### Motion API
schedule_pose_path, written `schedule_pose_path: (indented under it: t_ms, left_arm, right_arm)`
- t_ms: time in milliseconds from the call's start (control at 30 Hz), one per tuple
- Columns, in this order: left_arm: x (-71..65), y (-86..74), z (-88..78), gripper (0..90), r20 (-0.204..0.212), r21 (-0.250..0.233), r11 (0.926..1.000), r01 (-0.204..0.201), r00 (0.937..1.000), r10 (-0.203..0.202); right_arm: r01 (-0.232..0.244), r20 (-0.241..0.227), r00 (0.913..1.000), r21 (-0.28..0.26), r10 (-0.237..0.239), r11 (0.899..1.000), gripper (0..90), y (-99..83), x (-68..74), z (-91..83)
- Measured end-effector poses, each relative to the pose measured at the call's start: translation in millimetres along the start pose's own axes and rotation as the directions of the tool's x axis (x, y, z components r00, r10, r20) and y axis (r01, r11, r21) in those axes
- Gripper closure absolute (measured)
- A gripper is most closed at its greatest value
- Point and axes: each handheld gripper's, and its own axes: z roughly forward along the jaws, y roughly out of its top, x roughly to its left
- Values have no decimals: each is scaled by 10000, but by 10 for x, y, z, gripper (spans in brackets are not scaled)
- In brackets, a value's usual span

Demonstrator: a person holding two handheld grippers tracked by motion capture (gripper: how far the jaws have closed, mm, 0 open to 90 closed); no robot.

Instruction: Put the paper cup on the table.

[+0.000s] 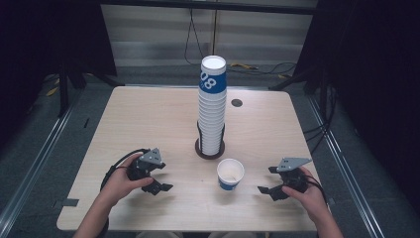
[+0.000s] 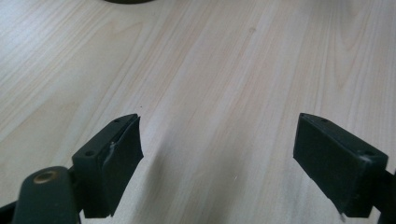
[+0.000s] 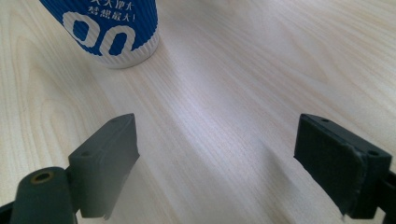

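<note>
Wooden table [image 1: 124,119] lies bare between paper cup [image 1: 230,174] and near edge.

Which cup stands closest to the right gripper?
The single cup, standing alone in front of the tall stack, nearest the right gripper.

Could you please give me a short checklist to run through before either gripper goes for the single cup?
1. Left gripper open, nothing between its jaws: ok.
2. Right gripper open and free: ok.
3. Single cup upright on the table, mouth up, touching neither gripper: ok.
4. Single cup apart from the cup stack: ok.
5. Stack seated upright in its dark holder: ok, though it is tall, so a knock could tip it.
6. Single cup empty: cannot tell.
</note>
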Motion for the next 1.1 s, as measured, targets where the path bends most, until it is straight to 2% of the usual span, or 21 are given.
schedule_pose_path:
  t_ms: [133, 167, 233, 300, 567, 800, 833, 867, 1100]
  left_arm:
    - [29, -41, 8, 153, -45, -77, 9998, 175, 9998, -175]
    - [42, -49, 0, 153, -32, 96, 9999, 118, 9999, -118]
    - [55, -76, 16, 153, -31, -86, 9996, 282, 9996, -282]
    - [79, -99, 2, 153, -62, 82, 9996, 267, 9996, -266]
    - [163, -209, -21, 153, -267, -152, 9977, 658, 9974, -662]
    - [216, -271, -58, 152, -502, -80, 9971, 751, 9959, -754]
    - [222, -283, -55, 153, -515, -217, 9966, 796, 9954, -806]
    - [230, -292, -68, 153, -557, -130, 9965, 827, 9950, -833]
    - [273, -347, -105, 153, -698, -336, 9958, 854, 9937, -875]
  right_arm:
    - [-29, 40, 10000, 27, 29, 10000, 129, -24, -9, -2]
    - [-7, 62, 10000, 55, 7, 10000, 129, -29, -9, 1]
    - [-17, 75, 10000, 110, 16, 9999, 129, -43, -11, 8]
    - [63, 99, 9999, 155, -65, 9999, 129, -56, -18, 15]
    - [37, 200, 9998, 292, -43, 9996, 129, -90, -35, 19]
    - [3, 386, 9993, 366, -17, 9993, 129, -122, -67, 18]
    - [0, 382, 9993, 380, -14, 9993, 129, -129, -74, 19]
    - [-13, 398, 9992, 404, -3, 9992, 129, -134, -78, 18]
    - [-43, 467, 9989, 467, 21, 9989, 129, -162, -102, 21]
